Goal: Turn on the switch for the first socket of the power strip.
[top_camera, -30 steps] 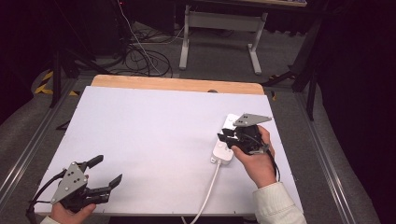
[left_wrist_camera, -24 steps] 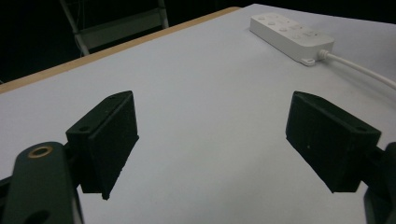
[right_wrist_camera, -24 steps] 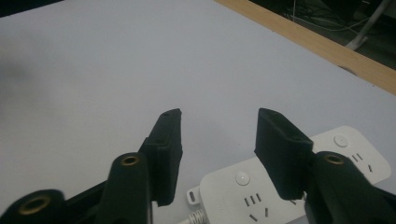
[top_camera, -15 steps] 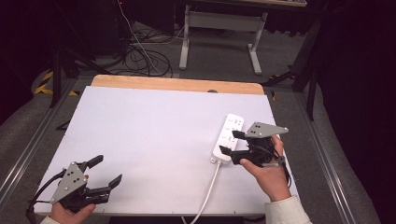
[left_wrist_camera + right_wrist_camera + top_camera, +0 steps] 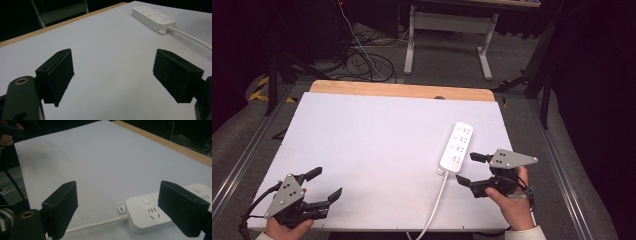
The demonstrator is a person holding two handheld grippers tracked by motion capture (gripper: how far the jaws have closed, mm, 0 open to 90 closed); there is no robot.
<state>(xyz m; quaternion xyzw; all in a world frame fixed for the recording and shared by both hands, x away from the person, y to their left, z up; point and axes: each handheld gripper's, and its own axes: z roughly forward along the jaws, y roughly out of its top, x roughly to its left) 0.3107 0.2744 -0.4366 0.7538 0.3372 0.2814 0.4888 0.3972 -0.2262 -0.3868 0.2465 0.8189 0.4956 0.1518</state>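
The white power strip lies flat on the right part of the white table, its cord trailing to the near edge. The right gripper sits just beside its near end, fingers spread, holding nothing. The left gripper rests at the near-left corner, fingers spread, empty.

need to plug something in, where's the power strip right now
In the high view the white power strip lies flat on the right half of the table, just ahead and left of the open right gripper, its cord running off the near edge.
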